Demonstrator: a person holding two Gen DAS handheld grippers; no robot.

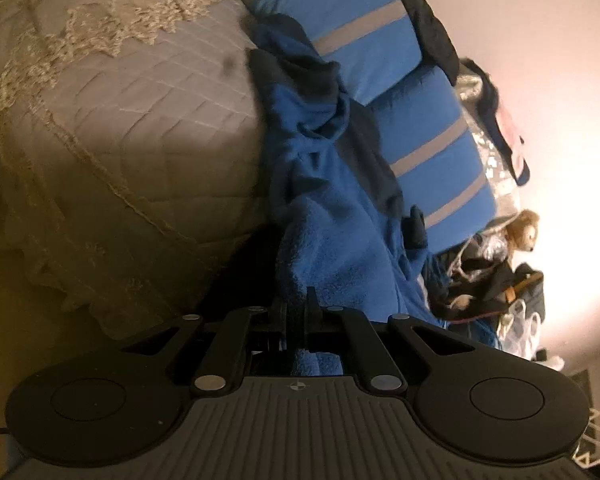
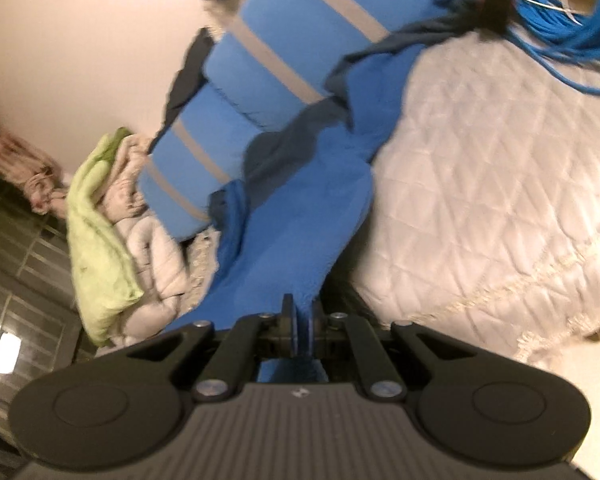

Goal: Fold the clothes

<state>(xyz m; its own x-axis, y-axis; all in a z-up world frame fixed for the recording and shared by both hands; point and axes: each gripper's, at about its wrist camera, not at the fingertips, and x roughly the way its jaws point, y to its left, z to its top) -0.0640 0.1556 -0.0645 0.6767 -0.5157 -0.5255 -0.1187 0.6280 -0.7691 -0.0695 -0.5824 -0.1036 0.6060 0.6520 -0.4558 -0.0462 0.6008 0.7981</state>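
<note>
Pinching the blue garment between closed fingers, the left claw and right claw are both holding it stretched ahead over the quilted bed, beside 2 striped pillows.

My views are dim and warm-tinted; glare whitens the wall, motion blur smears the right view, edges bend.

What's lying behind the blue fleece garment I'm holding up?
Behind the blue fleece garment lie blue pillows with grey stripes against the wall, beside the quilted bedspread. The fleece covers the bed directly beneath it.
</note>
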